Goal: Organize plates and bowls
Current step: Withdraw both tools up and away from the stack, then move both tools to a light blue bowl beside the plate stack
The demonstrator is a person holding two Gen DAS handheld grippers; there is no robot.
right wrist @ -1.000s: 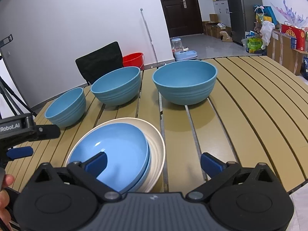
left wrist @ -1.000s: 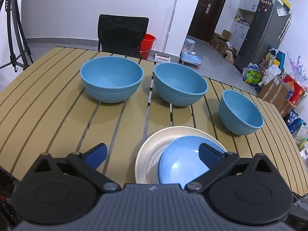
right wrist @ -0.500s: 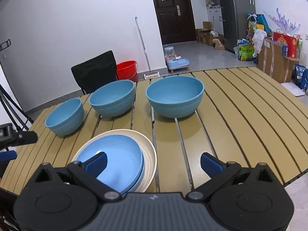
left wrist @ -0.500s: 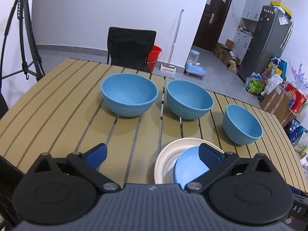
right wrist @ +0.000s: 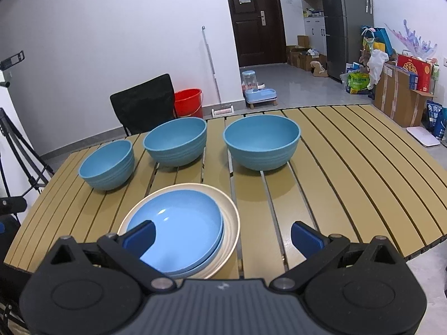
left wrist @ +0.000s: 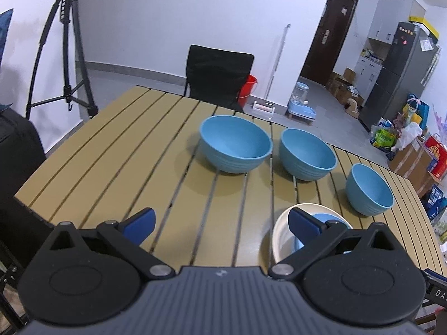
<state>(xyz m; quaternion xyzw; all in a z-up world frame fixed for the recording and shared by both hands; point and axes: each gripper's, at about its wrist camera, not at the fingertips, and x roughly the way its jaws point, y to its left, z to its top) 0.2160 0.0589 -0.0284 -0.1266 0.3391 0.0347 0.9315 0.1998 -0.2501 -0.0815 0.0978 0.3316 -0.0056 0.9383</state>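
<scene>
Fingers (right wrist: 139, 236) of both grippers wide, empty. Blue plates (right wrist: 178, 223) stacked on cream plate (right wrist: 233, 223), near edge of worktop (right wrist: 349, 167); three bowls (right wrist: 261, 141) behind. Rigid, light-looking, prob slick; grip by rim.

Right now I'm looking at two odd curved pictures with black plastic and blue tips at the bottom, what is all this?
Those are hand-held tongs, one in each of a person's hands, each carrying a wide-angle camera looking along its fingers. One picture is from the left tongs, the other from the right tongs. Both are open and hold nothing. On the slatted table stand three blue bowls: large, medium and small. Nearer lies a blue plate stacked on a cream plate.
</scene>
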